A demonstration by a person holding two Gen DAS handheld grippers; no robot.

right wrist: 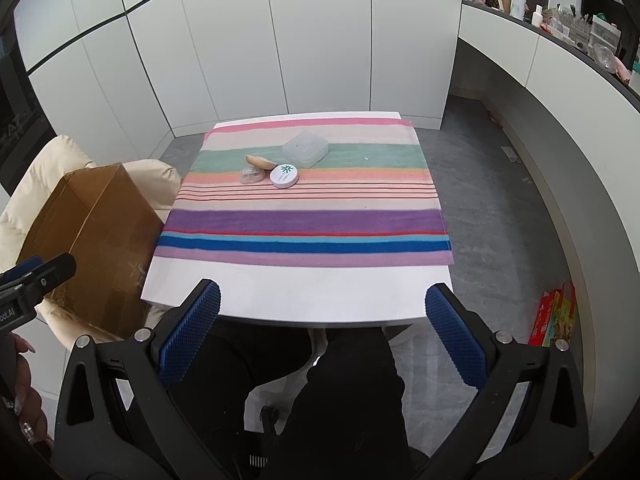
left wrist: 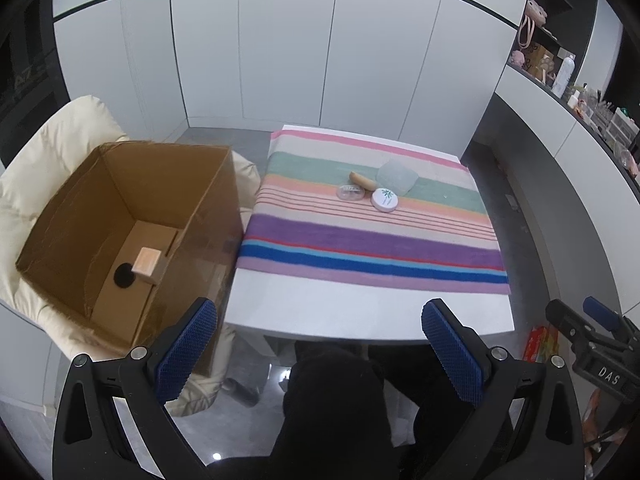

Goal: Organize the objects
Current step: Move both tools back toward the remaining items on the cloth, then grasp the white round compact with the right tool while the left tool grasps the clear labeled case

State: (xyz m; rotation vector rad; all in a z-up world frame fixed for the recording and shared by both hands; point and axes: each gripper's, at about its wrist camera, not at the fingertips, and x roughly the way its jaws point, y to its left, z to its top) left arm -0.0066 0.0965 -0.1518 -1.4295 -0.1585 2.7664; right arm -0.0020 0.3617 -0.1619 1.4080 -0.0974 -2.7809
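Observation:
On the striped cloth [left wrist: 372, 240] [right wrist: 304, 220] lie a clear plastic box [left wrist: 397, 176] [right wrist: 305, 149], a white round tin with a green mark [left wrist: 384, 200] [right wrist: 284, 176], a small clear round case [left wrist: 351, 192] [right wrist: 252, 175] and a tan wooden piece [left wrist: 362, 180] [right wrist: 260, 161]. An open cardboard box [left wrist: 132, 232] [right wrist: 96, 232] stands left of the table and holds a small pink block [left wrist: 147, 262]. My left gripper [left wrist: 320, 348] and right gripper [right wrist: 322, 336] are both open and empty, held back from the table's near edge.
The cardboard box rests on a cream padded chair [left wrist: 48, 152] [right wrist: 52, 168]. White cabinet doors [left wrist: 320, 60] stand behind the table. A cluttered shelf [left wrist: 568, 80] runs along the right. A colourful carton [right wrist: 556, 316] lies on the grey floor at right.

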